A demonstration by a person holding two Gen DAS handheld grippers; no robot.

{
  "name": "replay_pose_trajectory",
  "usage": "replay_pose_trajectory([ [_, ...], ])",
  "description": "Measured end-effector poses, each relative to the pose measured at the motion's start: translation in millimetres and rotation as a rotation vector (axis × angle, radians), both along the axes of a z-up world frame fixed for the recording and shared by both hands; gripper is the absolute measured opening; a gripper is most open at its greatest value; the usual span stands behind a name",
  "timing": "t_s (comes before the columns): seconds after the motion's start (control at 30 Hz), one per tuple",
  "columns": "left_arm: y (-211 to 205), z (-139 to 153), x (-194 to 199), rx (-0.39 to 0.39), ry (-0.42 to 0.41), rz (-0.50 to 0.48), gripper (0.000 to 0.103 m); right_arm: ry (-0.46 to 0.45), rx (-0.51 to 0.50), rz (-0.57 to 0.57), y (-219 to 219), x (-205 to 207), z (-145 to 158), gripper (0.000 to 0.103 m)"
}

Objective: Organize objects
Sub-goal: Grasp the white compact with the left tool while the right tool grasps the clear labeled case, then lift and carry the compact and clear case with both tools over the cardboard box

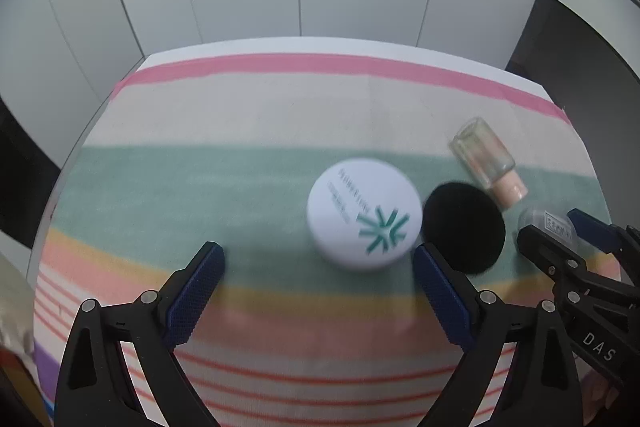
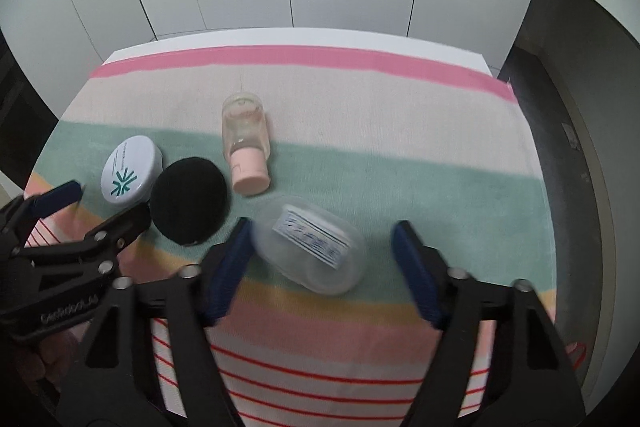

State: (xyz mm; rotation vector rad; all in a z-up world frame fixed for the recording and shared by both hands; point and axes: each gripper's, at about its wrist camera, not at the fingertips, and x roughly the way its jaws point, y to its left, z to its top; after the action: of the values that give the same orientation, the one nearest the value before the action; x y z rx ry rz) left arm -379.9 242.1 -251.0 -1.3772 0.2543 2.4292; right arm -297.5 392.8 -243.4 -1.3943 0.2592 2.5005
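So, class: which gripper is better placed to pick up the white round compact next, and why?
Left. The left gripper has the white compact just ahead between its open jaws. The right gripper is around the clear case instead.

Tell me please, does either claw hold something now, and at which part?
Nothing is held. The left claw stands open around the white compact; the right claw is open around the clear case, pads not pressing.
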Motion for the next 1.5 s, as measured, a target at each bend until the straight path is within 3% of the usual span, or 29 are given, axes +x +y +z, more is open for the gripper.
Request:
replay_pose_trajectory([
  [0.07,5.2,-0.3,-5.9,0.004,0.008,-0.01,0.093,0.003,-0.004,-0.003,0.5,-3.0,1.3,0.062],
  [0.1,7.0,-0.5,-6.7,0.003,0.012,-0.014,0.092,0.005,-0.007,-0.006,0.9,-3.2,2.2,0.054],
  [0.17,9.6,-0.5,-7.2,0.005,0.025,-0.017,0.089,0.0,-0.018,-0.007,1.6,-3.5,3.2,0.054],
  [0.33,13.5,4.4,-1.9,0.014,0.026,-0.047,0.06,-0.003,-0.028,-0.011,9.2,-4.4,3.2,0.054],
  [0.63,7.0,19.0,20.6,0.019,-0.01,-0.028,0.059,-0.013,-0.048,-0.015,7.2,17.9,18.5,0.054],
  [1.03,-19.4,79.3,75.9,0.079,0.016,-0.018,0.058,-0.021,-0.079,0.004,-18.2,63.5,57.1,0.054],
  [1.5,-67.2,143.4,140.3,0.117,0.04,0.022,0.058,0.023,-0.068,0.048,-65.0,112.8,128.4,0.054],
])
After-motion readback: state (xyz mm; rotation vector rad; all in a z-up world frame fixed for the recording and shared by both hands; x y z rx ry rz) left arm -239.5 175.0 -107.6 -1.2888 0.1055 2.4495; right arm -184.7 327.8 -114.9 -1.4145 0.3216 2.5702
